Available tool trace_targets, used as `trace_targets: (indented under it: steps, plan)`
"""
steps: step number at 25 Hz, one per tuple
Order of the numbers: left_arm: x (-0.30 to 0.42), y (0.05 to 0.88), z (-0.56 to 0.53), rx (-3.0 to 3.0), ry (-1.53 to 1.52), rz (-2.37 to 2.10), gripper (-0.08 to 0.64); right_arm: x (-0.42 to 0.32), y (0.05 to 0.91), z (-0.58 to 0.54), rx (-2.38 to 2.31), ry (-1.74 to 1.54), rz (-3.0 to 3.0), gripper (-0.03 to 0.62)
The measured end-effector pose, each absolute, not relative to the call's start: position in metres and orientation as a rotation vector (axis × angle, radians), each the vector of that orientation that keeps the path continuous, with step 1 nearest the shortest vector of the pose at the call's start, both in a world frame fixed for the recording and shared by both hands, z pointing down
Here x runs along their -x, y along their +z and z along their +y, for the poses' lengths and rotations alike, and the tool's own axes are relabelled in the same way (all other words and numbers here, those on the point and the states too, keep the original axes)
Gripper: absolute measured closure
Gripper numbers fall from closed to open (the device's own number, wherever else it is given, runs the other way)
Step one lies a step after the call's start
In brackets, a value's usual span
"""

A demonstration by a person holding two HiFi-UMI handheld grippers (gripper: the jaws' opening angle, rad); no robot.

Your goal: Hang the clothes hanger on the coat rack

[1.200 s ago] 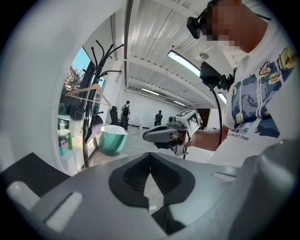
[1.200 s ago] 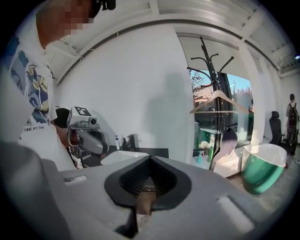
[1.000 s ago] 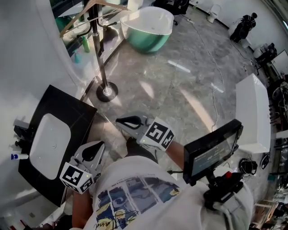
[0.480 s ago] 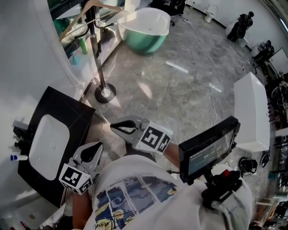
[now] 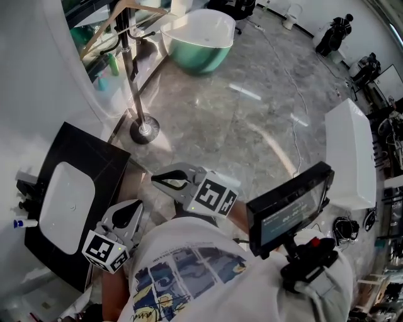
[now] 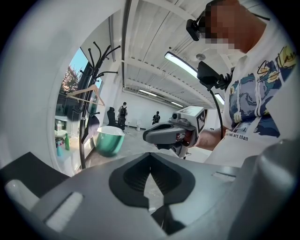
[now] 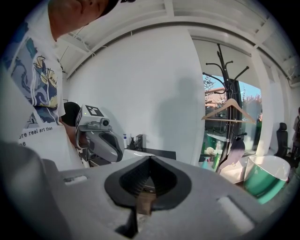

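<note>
The wooden clothes hanger (image 5: pixel 121 17) hangs on the black coat rack (image 5: pixel 133 82) at the top left of the head view; its round base (image 5: pixel 143 131) stands on the marble floor. In the right gripper view the hanger (image 7: pixel 229 111) hangs from a hook of the rack (image 7: pixel 228 75). It shows the same way in the left gripper view, the hanger (image 6: pixel 86 94) on the rack (image 6: pixel 84 136). Both grippers are held low near the person's body, well short of the rack. My left gripper (image 5: pixel 133 207) and my right gripper (image 5: pixel 156 180) are shut with nothing in them.
A black vanity with a white basin (image 5: pixel 66 195) lies at the left, close to my left gripper. A green tub (image 5: pixel 198 38) stands beyond the rack. A white cabinet (image 5: pixel 349 157) is at the right, a cable (image 5: pixel 296 119) runs over the floor, and a small screen (image 5: pixel 286 207) sits on the person's chest.
My right gripper has shifted a little to the left, toward the vanity. The left gripper has stayed where it was. The hanger still hangs on the rack.
</note>
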State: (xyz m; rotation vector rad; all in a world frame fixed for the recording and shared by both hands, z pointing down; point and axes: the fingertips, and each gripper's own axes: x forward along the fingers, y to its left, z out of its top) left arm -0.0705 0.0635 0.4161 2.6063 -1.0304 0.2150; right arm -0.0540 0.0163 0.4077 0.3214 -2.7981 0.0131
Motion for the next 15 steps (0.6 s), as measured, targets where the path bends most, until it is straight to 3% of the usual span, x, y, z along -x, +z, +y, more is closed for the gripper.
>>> trace_targets:
  steps: [15]
  plan:
    - [0.0683,0.4223,0.0571,-2.606,0.209,-0.996,0.557,0.0536,0.4141,0.0117,-0.33,0.007,-2.767,0.591]
